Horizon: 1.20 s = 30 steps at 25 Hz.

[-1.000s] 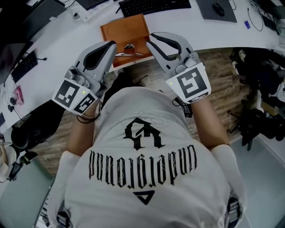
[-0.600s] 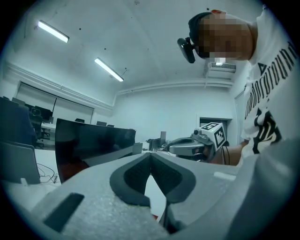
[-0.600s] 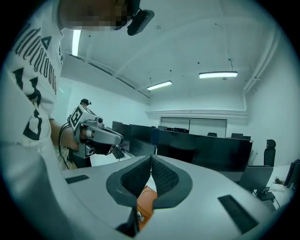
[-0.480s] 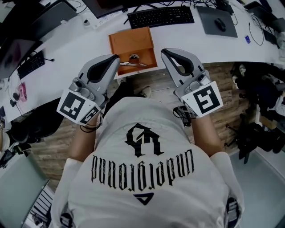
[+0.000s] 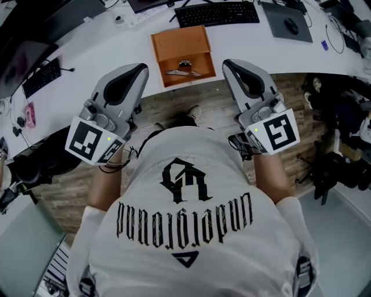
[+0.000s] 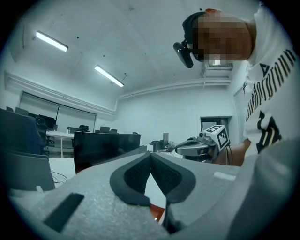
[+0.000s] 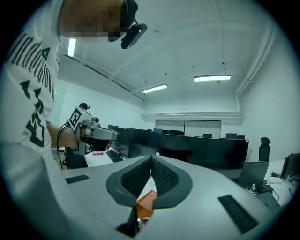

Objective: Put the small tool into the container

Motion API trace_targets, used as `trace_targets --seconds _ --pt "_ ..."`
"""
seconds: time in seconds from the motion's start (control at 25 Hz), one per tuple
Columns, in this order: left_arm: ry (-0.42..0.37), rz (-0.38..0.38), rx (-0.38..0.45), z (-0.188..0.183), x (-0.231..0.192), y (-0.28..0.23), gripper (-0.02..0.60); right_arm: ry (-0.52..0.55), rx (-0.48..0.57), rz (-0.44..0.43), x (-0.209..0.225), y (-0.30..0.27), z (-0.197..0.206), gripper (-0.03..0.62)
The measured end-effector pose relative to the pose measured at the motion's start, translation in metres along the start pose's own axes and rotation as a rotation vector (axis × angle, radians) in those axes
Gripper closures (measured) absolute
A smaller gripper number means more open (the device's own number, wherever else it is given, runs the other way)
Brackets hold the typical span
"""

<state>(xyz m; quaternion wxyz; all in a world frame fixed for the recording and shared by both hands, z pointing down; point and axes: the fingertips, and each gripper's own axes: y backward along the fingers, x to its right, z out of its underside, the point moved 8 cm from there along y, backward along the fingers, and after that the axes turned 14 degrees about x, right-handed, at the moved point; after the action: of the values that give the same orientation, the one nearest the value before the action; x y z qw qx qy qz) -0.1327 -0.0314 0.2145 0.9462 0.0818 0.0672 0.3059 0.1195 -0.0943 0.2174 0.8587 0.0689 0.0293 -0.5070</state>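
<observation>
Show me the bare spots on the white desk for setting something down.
Bare desk lies between the orange box and the mouse pad, below the keyboard. Another clear patch sits left of the box, toward the second keyboard. The right end, with cables, is crowded.

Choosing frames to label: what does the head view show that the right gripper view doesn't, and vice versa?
Head view only: a clear look at the small tool in the orange container, the mouse, the floor. Right gripper view only: ceiling lights, a row of dark monitors, the right gripper shut and empty. Both: the orange container and the left gripper.
</observation>
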Motion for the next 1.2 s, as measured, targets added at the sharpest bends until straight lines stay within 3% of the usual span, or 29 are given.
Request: trace_targets --seconds 0.44,0.72,1.2 --pt "0.017 0.048 -0.030 -0.017 -0.006 0.139 0.566 0.018 -0.011 0.056 -0.133 -0.015 -0.017 0.579" --pt "0.059 0.142 -0.034 -0.017 -0.003 0.194 0.566 0.018 -0.051 0.126 -0.212 -0.004 -0.017 0.579" --pt "0.092 0.211 -0.015 -0.019 0.040 0.215 0.566 0.049 -0.083 0.135 -0.253 0.035 -0.030 0.579"
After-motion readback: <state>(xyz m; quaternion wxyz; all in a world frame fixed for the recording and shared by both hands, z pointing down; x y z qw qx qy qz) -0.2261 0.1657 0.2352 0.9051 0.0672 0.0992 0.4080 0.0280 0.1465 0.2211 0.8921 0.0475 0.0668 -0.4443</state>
